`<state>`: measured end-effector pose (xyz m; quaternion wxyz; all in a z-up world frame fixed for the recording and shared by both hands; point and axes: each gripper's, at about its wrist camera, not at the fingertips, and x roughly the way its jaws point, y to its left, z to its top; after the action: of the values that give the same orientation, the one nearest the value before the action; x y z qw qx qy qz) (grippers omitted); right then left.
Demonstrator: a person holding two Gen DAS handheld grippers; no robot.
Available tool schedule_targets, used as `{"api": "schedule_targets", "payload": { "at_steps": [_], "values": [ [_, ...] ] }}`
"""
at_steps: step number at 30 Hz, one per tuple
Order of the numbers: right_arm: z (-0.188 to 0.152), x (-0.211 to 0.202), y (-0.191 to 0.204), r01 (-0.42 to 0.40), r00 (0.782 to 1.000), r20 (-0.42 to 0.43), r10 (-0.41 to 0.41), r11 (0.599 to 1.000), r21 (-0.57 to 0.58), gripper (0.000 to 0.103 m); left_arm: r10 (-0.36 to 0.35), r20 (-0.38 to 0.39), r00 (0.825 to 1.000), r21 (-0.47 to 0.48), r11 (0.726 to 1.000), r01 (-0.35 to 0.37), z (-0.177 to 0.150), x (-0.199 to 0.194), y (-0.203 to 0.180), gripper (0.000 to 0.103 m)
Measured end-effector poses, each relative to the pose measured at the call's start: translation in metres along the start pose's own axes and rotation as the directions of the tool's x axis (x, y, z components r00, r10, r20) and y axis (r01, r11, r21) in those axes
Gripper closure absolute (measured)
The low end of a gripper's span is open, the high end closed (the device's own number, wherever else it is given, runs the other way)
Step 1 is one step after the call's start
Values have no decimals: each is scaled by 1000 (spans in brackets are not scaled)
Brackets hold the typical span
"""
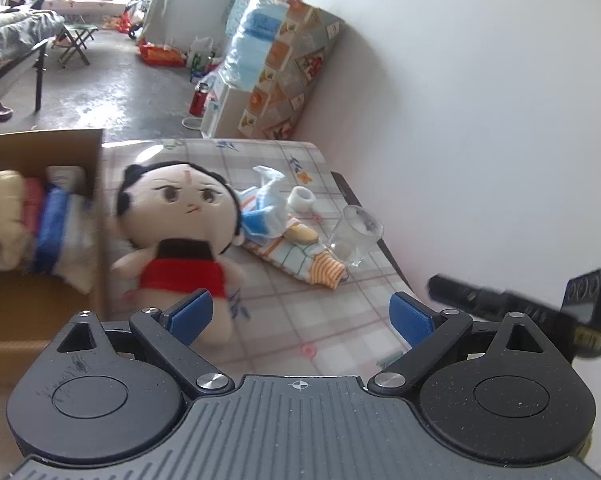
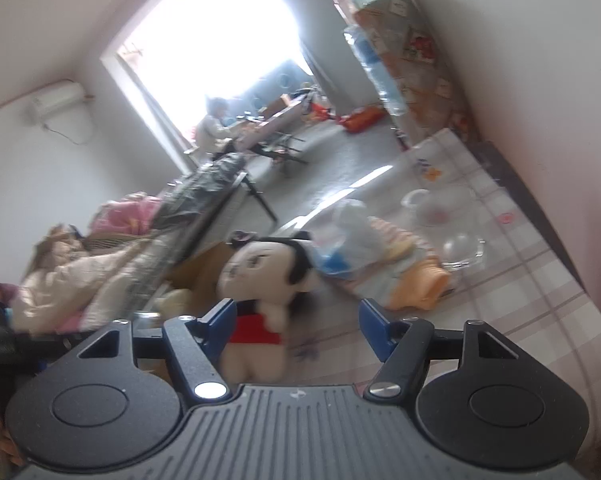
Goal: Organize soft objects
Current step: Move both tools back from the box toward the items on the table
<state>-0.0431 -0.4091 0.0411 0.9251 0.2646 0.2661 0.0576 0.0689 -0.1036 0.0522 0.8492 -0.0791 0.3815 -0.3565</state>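
Note:
A plush doll with black hair and a red top sits on the checked tablecloth, leaning against a cardboard box. The box holds another soft toy in cream, red and blue. My left gripper is open, its left finger just in front of the doll's legs. In the right wrist view the doll sits between and beyond the fingers of my open right gripper. Folded cloths and a striped sock lie right of the doll. The right gripper's body shows at right in the left view.
A clear glass and a white cup stand near the wall at the table's right edge. The white wall runs along the right. Beyond the table lie a concrete floor, a patterned mattress, a water bottle and a person at a far table.

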Motion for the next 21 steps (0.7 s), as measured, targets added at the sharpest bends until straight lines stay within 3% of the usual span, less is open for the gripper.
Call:
{"api": "schedule_targets", "payload": {
  "at_steps": [4, 10, 14, 17, 21],
  "values": [
    [-4, 32, -18, 47, 999, -6, -47, 999, -26, 42, -19, -55, 998, 5, 1000, 19, 24, 60, -13, 9],
    [-3, 68, -29, 103, 994, 36, -100, 990, -93, 45, 112, -114, 987, 79, 991, -104, 56, 145, -18, 14],
    [-2, 90, -32, 140, 989, 64, -133, 983, -122, 45, 189, -166, 968, 125, 978, -169, 74, 194, -12, 19],
    [-3, 104, -32, 170, 984, 71, -161, 973, -154, 45, 234, -231, 944, 159, 967, -201, 82, 232, -7, 27],
    [-9, 112, -30, 159, 986, 69, -149, 971, -179, 45, 342, -247, 907, 269, 923, -275, 83, 268, -9, 31]
  ]
}}
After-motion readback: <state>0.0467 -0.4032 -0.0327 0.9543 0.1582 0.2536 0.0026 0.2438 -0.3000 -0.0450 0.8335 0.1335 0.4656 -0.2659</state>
